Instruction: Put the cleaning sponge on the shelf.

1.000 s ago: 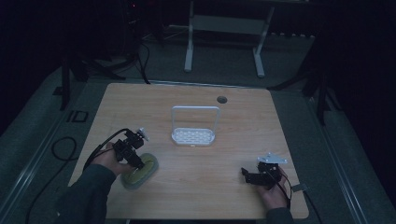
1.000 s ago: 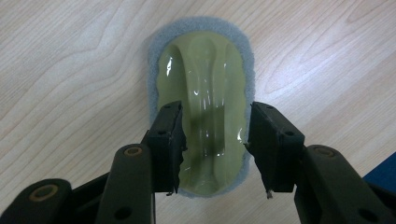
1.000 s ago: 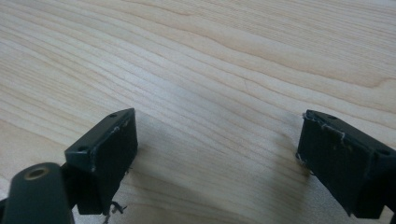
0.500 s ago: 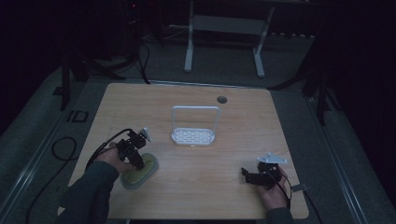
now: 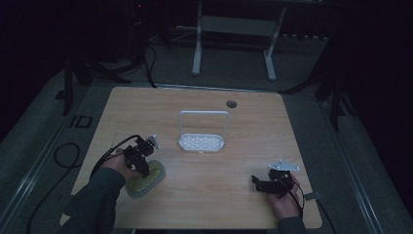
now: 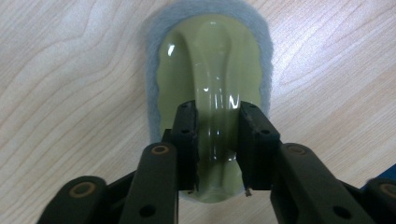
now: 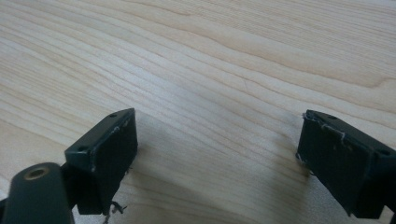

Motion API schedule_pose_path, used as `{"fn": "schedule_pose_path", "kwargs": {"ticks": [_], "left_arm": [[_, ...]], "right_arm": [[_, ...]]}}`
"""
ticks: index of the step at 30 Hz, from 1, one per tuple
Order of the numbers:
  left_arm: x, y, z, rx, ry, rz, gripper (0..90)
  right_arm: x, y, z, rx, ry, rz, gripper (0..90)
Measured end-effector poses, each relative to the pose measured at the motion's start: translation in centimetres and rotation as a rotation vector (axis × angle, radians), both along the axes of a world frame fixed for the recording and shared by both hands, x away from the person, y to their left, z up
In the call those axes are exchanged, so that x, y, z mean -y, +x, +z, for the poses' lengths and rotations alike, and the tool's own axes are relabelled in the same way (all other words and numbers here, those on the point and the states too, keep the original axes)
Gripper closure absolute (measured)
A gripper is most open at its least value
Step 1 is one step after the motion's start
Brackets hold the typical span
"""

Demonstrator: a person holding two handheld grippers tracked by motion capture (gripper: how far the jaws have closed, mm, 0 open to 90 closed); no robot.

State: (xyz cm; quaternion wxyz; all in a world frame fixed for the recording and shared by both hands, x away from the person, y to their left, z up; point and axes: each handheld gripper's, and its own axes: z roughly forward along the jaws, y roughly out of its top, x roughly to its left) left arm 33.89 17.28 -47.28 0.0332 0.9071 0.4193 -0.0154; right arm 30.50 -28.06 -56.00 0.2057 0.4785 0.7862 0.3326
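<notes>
A yellow-green scrubber (image 5: 147,178) with a grey felt pad underneath lies flat on the wooden table (image 5: 243,126), near its front left. In the left gripper view the scrubber's (image 6: 210,65) glossy raised handle runs away from me. My left gripper (image 6: 217,116) points down over it; its jaws have just been closing, and both pads now press on the sides of the handle. In the high view the left gripper (image 5: 145,168) sits on the scrubber's near end. My right gripper (image 5: 255,184) rests at the front right, and in its own view the right gripper (image 7: 217,140) is open over bare wood.
A white perforated tray with a tall wire hoop handle (image 5: 202,141) stands at mid-table. A round cable hole (image 5: 231,104) lies behind it. Black cables trail off the table's left side. Beyond the far edge stand the legs of a metal frame (image 5: 197,48).
The left hand has shifted only slightly over the scrubber, which stays in place. The right hand and its gripper have not moved.
</notes>
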Motion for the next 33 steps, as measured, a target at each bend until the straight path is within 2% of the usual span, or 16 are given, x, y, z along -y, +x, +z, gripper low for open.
{"fn": "schedule_pose_path", "kwargs": {"ticks": [10,17,21,28,33], "left_arm": [[0.3,0.0,0.7,0.029,0.015,-0.035,71.5],[0.6,0.2,1.2,0.055,0.003,-0.045,71.6],[0.9,0.3,1.6,0.08,0.002,-0.064,71.7],[1.3,0.4,2.0,0.097,-0.009,-0.091,71.7],[1.5,0.5,2.2,0.129,-0.014,-0.11,71.7]], "right_arm": [[0.0,0.0,0.0,0.0,0.0,0.0,11.6],[0.0,0.0,0.0,0.0,0.0,0.0,11.6],[0.0,0.0,0.0,0.0,0.0,0.0,11.6],[0.0,0.0,0.0,0.0,0.0,0.0,11.6],[0.0,0.0,0.0,0.0,0.0,0.0,11.6]]}}
